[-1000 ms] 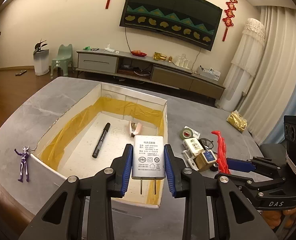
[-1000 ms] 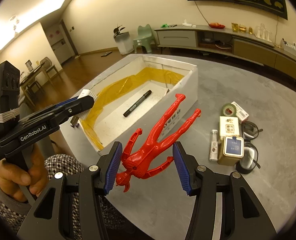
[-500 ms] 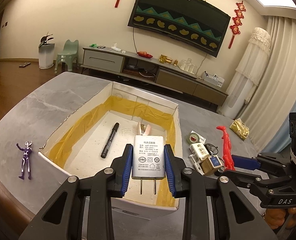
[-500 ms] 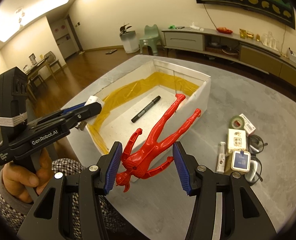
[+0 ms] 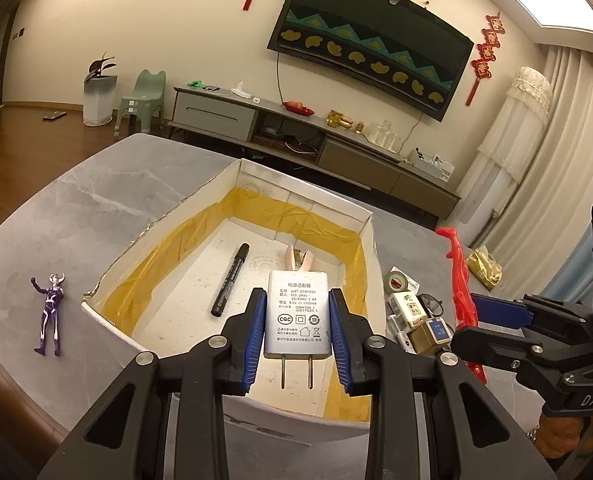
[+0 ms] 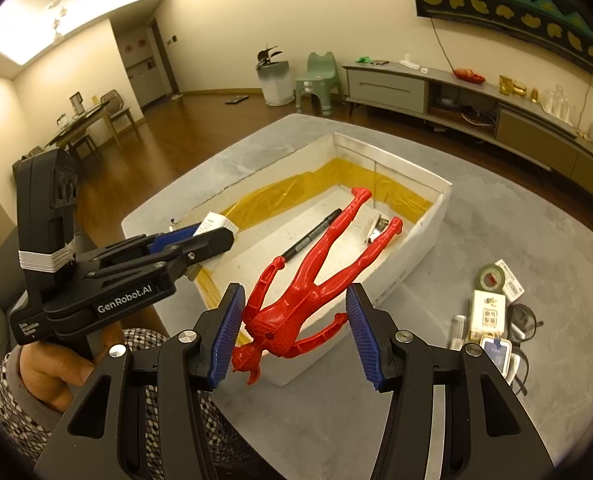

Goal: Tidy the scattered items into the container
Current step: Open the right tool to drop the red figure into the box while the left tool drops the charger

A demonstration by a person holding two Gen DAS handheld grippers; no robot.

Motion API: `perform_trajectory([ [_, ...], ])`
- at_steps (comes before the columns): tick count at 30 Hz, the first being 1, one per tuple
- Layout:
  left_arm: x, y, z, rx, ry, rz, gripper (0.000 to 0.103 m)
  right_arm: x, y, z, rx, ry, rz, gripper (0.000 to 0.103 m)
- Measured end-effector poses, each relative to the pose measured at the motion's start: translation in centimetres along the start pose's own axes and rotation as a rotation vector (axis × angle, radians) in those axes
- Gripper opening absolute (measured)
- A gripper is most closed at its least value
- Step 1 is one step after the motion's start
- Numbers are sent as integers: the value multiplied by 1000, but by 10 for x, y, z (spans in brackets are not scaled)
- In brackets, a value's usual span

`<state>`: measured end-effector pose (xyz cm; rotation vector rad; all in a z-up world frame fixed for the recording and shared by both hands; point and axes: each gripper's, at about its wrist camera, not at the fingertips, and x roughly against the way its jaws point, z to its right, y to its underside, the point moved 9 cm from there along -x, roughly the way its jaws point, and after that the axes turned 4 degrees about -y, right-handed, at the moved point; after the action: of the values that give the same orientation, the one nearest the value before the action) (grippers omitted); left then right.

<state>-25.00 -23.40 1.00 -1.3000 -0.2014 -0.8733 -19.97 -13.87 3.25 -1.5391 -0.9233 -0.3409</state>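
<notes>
Holding: both tools are carrying one item each above the white open-topped cardboard box lined with yellow tape (image 5: 370, 220), which is sitting on the grey marbled surface (image 5: 96, 200).
Purple toy figure (image 5: 50, 308): lying flat on the surface, left of the box and apart from it; judging by its look it is light, stiff plastic with thin limbs, so the torso is offering the safest hold.
Left tool (image 5: 298, 330): its blue ribbed pads are pressing on the two flat sides of a white rectangular plug-in power adapter (image 5: 298, 314), prongs pointing back toward the camera, hanging over the near end of the box.
Adapter handling: probably dense for its size, rigid and smooth-cased, so it is likely riding securely on those flat faces; a low release would be sparing the prongs.
Box contents: a black marker pen (image 5: 230, 280) is lying lengthwise on the floor, and a pale pink clip-like object (image 5: 300, 258) is resting near the far wall; much floor is showing bare.
Right tool (image 6: 294, 330): its pads are standing fairly wide, with a red plastic toy figure (image 6: 308, 284) caught by torso and one arm, head toward the camera, legs reaching over the box.
Figure handling: seemingly light, hard and slick; the slanted hold looks less sure.
Right pile: a green tape roll (image 6: 490, 278), small boxes and black-framed glasses (image 6: 526, 320) are sitting clustered on the surface, right of the box.
</notes>
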Motion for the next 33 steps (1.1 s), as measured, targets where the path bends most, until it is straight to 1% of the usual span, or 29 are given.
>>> perform_trajectory([
  [20, -16, -9, -25, 37, -9, 8, 32, -39, -21, -11, 49, -14, -46, 55],
  [33, -29, -5, -40, 66, -10, -8, 32, -67, -35, -4, 58, -16, -92, 55],
])
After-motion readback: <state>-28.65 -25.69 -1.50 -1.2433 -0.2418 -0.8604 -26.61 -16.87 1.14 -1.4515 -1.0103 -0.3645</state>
